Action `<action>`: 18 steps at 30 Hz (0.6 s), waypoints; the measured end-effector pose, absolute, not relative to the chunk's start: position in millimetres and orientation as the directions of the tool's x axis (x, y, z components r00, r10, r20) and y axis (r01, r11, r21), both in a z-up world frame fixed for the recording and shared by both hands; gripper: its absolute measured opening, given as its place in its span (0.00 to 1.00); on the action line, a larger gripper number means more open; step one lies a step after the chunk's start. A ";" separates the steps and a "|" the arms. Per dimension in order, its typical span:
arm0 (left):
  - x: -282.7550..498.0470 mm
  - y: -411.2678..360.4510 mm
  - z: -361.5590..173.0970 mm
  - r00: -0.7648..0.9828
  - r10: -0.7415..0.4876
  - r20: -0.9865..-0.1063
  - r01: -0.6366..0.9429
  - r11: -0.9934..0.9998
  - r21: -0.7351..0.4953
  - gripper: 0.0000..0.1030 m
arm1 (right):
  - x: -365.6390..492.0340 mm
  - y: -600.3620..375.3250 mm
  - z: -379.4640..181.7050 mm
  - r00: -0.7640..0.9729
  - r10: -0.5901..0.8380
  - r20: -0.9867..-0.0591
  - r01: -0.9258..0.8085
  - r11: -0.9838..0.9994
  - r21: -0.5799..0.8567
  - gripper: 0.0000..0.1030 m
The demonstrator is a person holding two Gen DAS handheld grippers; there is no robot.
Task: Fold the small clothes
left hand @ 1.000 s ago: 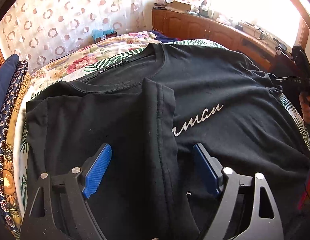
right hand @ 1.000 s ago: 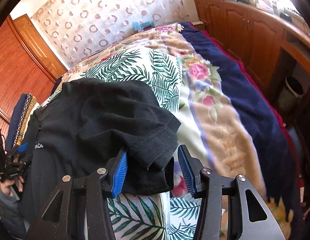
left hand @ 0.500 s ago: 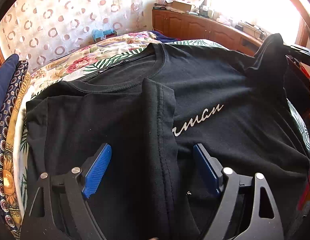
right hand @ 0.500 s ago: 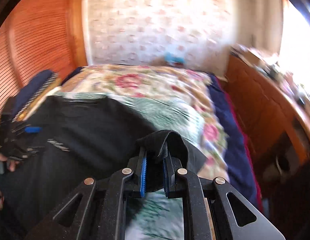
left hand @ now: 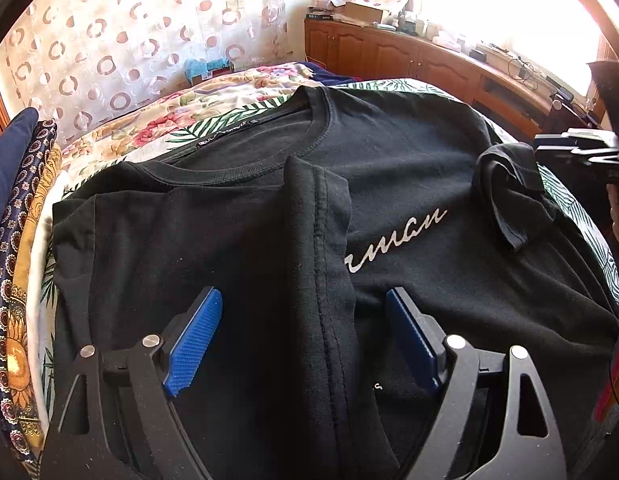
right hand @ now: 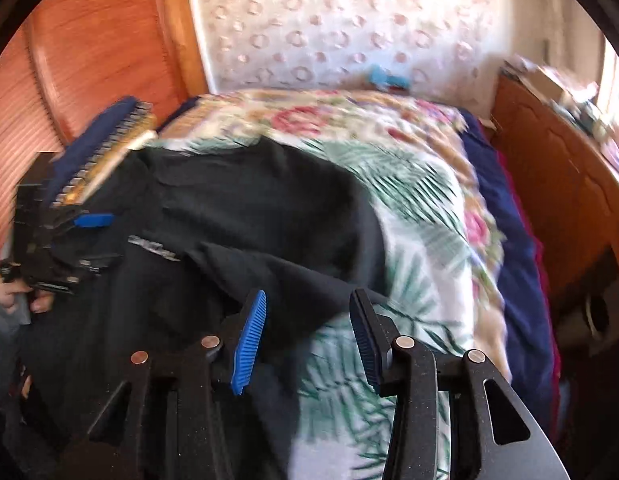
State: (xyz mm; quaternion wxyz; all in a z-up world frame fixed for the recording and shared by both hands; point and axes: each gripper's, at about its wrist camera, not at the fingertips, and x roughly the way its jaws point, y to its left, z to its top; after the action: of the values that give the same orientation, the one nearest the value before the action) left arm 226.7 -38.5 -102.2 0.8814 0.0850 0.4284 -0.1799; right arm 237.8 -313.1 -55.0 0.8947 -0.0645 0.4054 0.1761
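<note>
A black T-shirt (left hand: 389,168) with white script lettering lies on the bed. Its left sleeve side is folded in, and the hem seam (left hand: 325,264) runs down the middle. Its right sleeve (left hand: 509,200) lies folded over onto the chest. My left gripper (left hand: 305,344) is open low over the folded part, its jaws either side of the seam, holding nothing. My right gripper (right hand: 305,336) is open and empty above the shirt's right edge (right hand: 341,272); it also shows in the left wrist view (left hand: 577,152) at the far right. The right wrist view is blurred.
The bed has a leaf-print sheet (right hand: 409,208) and a floral cover (left hand: 213,108). Folded blue and patterned cloths (left hand: 17,200) are stacked at the left. A wooden cabinet (left hand: 409,60) runs along the right, and a curtain (left hand: 129,32) hangs behind the bed.
My right gripper lifted the right sleeve, carried it over onto the chest, and opened, letting it go. My left gripper has not moved.
</note>
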 end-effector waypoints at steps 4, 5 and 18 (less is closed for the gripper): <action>226.7 -38.6 -102.4 0.568 -0.244 -0.786 0.390 0.921 -0.004 0.82 | 248.9 -299.8 -66.3 0.550 0.298 -0.780 -0.342 0.933 0.115 0.44; 226.5 -38.5 -102.3 0.568 -0.244 -0.786 0.390 0.921 -0.004 0.82 | 248.7 -298.3 -67.2 0.545 0.315 -0.777 -0.347 0.928 0.133 0.44; 226.5 -37.2 -101.7 0.573 -0.238 -0.784 0.380 0.925 -0.003 0.82 | 288.0 -216.4 -8.1 0.638 0.389 -0.665 -0.542 0.840 -0.028 0.03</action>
State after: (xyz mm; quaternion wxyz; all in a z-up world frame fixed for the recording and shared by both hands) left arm 226.5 -37.2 -101.7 0.8829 0.0831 0.4278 -0.1749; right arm 288.0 -216.4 -8.1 0.8977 -0.1132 0.3377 0.2593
